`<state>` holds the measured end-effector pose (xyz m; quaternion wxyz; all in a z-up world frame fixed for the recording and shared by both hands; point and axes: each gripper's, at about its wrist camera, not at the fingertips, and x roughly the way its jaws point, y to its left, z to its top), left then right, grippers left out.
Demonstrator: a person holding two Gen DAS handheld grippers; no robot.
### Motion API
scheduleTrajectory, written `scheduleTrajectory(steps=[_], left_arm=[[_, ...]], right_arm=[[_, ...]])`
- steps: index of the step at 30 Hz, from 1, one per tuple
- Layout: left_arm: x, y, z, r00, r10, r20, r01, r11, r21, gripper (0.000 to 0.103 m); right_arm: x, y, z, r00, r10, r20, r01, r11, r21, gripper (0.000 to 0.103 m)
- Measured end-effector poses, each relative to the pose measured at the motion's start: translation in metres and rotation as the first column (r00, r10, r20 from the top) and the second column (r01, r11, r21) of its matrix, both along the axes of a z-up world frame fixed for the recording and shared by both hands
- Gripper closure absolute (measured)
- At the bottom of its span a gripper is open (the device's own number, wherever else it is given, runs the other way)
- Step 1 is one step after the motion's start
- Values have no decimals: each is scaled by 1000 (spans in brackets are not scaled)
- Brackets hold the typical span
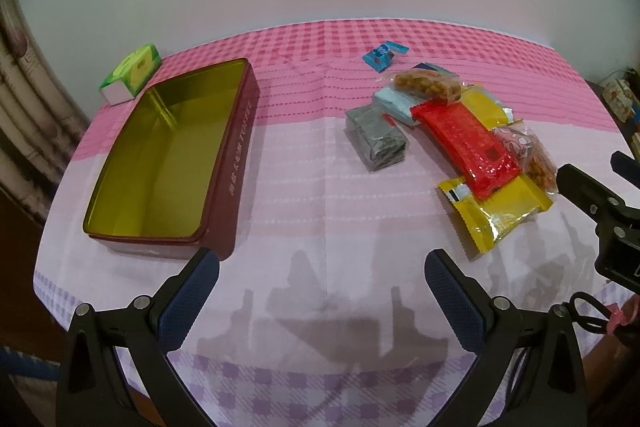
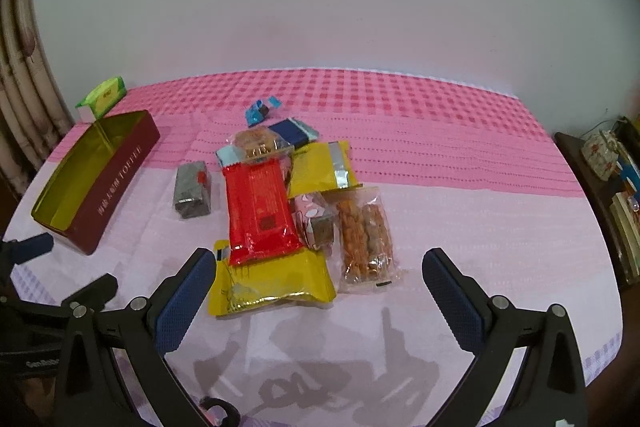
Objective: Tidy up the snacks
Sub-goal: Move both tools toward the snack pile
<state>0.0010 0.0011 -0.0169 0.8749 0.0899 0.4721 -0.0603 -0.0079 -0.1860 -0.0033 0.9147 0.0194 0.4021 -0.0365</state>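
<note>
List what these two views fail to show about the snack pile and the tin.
- Light blue packet: mostly covered by the red packet and a clear snack bag, both views.
- Tin side lettering: too small and blurred to read fully.
- Dark blue packet: front hidden behind a clear bag, right wrist view.
- Small blue item: too small to identify.

Checked tablecloth carries tin, snack packets, tissue pack
</note>
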Motion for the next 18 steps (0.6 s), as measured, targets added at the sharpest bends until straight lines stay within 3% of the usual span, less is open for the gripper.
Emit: scheduleTrajectory(steps=[18], left_arm=[[2, 6, -3, 1000, 24, -19, -24, 1000, -12, 1]], right_arm=[[-1, 4, -3, 1000, 13, -5, -13, 1000, -1, 0]])
